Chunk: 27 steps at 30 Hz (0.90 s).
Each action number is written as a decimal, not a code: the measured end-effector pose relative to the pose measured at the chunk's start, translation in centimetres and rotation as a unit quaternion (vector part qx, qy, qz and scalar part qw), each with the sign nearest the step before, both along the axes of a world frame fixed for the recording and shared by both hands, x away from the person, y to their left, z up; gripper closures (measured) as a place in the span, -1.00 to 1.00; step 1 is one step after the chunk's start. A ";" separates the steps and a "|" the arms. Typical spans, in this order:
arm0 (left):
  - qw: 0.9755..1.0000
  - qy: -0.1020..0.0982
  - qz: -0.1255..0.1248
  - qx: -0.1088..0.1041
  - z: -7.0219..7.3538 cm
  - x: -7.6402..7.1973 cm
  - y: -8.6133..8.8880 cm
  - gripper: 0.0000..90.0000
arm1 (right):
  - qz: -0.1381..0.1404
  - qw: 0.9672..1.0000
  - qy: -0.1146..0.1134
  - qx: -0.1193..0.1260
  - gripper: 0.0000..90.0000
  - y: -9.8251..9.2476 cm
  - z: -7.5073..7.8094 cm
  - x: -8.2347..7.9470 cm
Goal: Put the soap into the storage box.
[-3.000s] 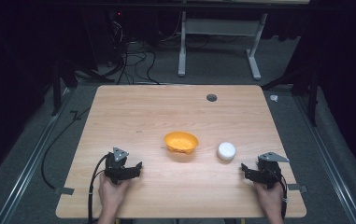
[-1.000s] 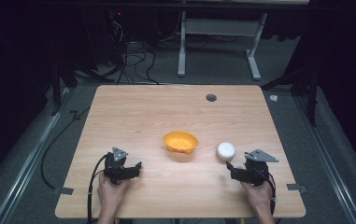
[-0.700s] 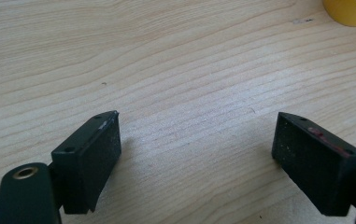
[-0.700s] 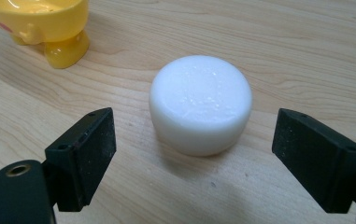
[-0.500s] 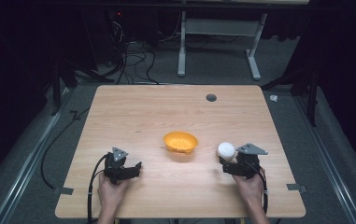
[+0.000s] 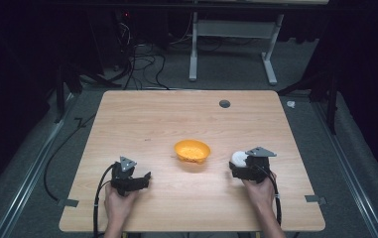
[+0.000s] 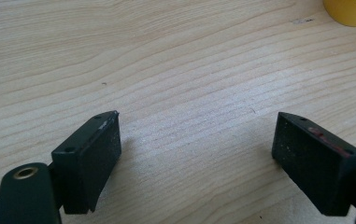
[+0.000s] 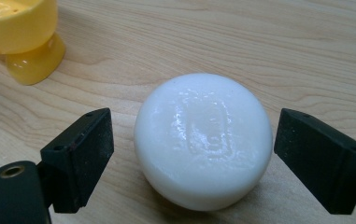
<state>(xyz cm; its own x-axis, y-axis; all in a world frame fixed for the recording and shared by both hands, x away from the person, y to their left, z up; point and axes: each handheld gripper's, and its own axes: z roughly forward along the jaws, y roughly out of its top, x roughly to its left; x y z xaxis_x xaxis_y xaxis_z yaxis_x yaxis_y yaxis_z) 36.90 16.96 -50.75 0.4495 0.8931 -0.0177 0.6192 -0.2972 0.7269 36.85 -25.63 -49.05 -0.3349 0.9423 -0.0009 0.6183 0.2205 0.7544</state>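
The step in hand looks like the approach to a pick: the right claw has just been opening and now stands released at full spread around the round, glossy white soap-like puck, which lies between its jaws with a clear gap to each pad. In the high view the puck rests on the light wooden bench at about four o'clock from the bench's middle, and at three o'clock from the small yellow plastic footed bowl, near it but apart. In the right gripper view the bowl sits at ten o'clock from the puck. The next move, as I judge it, calls for easing the claw a little further forward so the pads meet the puck's widest girth, then clenching evenly, since its rounded, slick sides could squirt out of a lopsided pinch. The puck lies flat, its broad embossed face up; it is nearly circular, so no long axis can be told across the bench. The left claw is released and empty, resting low over bare wood at seven o'clock.
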 end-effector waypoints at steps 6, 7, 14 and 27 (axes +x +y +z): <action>1.000 0.000 0.000 0.000 0.0 0.0 0.0 -0.64 | -0.007 1.000 0.007 -0.004 -0.72 0.2 -0.6 0.6; 1.000 0.000 0.000 0.000 0.0 0.0 0.0 -0.64 | -0.006 1.000 0.006 -0.006 -0.72 0.2 -0.6 0.7; 1.000 0.000 0.000 0.000 0.0 0.0 0.0 -0.64 | -0.010 1.000 0.016 -0.010 -0.69 0.4 -1.1 1.2; 1.000 0.000 0.000 0.000 0.0 0.0 0.0 -0.64 | -0.004 1.000 0.025 -0.019 -0.51 0.5 -1.2 1.5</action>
<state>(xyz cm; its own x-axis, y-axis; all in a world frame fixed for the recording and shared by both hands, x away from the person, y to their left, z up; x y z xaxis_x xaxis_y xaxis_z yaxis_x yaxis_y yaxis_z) 36.92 16.95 -50.75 0.4490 0.8934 -0.0177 0.6195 -0.2970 0.7266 38.30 -25.11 -50.25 -0.3277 0.9446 -0.0205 0.6562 0.2432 0.7143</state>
